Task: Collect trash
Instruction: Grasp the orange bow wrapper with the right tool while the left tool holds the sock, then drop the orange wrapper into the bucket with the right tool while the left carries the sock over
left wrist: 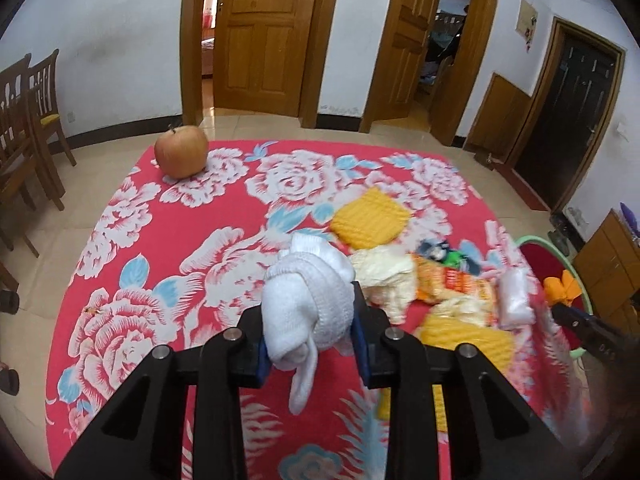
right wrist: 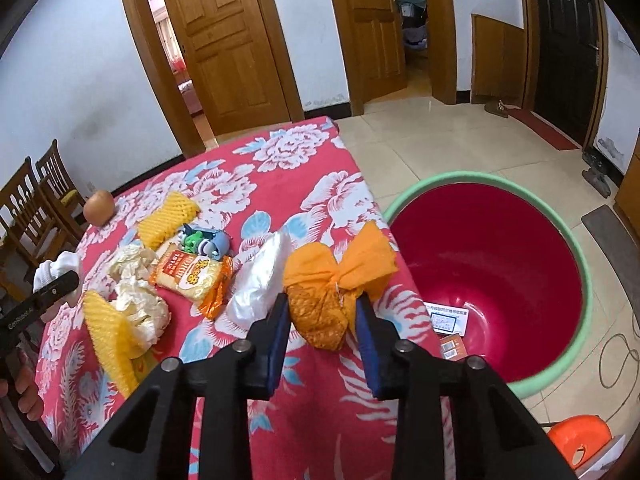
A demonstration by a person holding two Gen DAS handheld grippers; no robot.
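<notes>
My left gripper (left wrist: 308, 320) is shut on a white sock (left wrist: 306, 304), held just above the red floral tablecloth (left wrist: 160, 240). My right gripper (right wrist: 322, 316) is shut on an orange mesh bag (right wrist: 332, 280), lifted near the table's right edge. The same sock (right wrist: 56, 268) and left gripper (right wrist: 44, 296) show at the left of the right wrist view. On the cloth lie yellow foam nets (right wrist: 166, 216), crumpled paper (right wrist: 136, 296), an orange snack packet (right wrist: 192, 276) and a clear plastic bag (right wrist: 260, 280). A red bin with a green rim (right wrist: 496, 276) stands on the floor right of the table.
An apple (left wrist: 181, 151) sits at the table's far left corner, and a small green-blue toy (right wrist: 204, 240) lies among the trash. Wooden chairs (left wrist: 28, 120) stand to the left. An orange stool (right wrist: 576, 440) is beside the bin. Paper lies in the bin's bottom.
</notes>
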